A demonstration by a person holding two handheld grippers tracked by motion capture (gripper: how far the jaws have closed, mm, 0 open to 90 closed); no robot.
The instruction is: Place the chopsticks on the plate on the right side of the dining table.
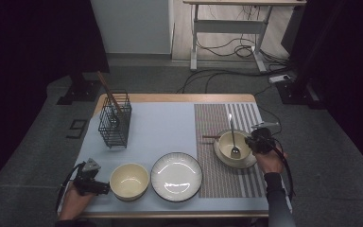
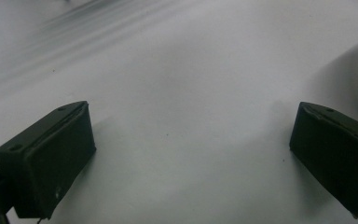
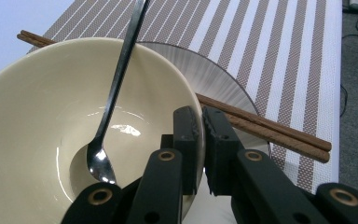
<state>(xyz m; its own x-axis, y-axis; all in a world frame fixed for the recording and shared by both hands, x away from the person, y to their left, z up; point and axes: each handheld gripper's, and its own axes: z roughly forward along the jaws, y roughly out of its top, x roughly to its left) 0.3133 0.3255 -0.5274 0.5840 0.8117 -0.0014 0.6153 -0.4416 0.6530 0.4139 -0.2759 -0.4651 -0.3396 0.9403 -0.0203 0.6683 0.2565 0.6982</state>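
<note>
A: Where is the bowl [image 3: 51,121] now?

B: It sits on a small plate [image 3: 223,88] on the striped mat [image 1: 250,118], at the right side of the tabletop [image 1: 170,123]. A spoon [image 3: 116,93] lies inside it and a pair of chopsticks [image 3: 270,130] rests across the plate behind it.

A: And the right gripper [image 3: 201,135]?

B: Its jaws are pressed together on the near rim of the bowl, one jaw inside the wall and one outside. So it has hold of the bowl at the rim.

A: How will the bowl handle?

B: It looks like glazed ceramic, so probably stiff, rather heavy for a rim pinch, smooth and breakable. The rim is a reasonable place to hold, but the bowl may tilt, and the loose spoon could slide or rattle. A slow, level lift seems wise.

A: The left gripper [image 2: 191,154]?

B: It rests low over the pale cloth beside another bowl [image 1: 129,180], with the jaws wide apart and nothing between them.
</note>
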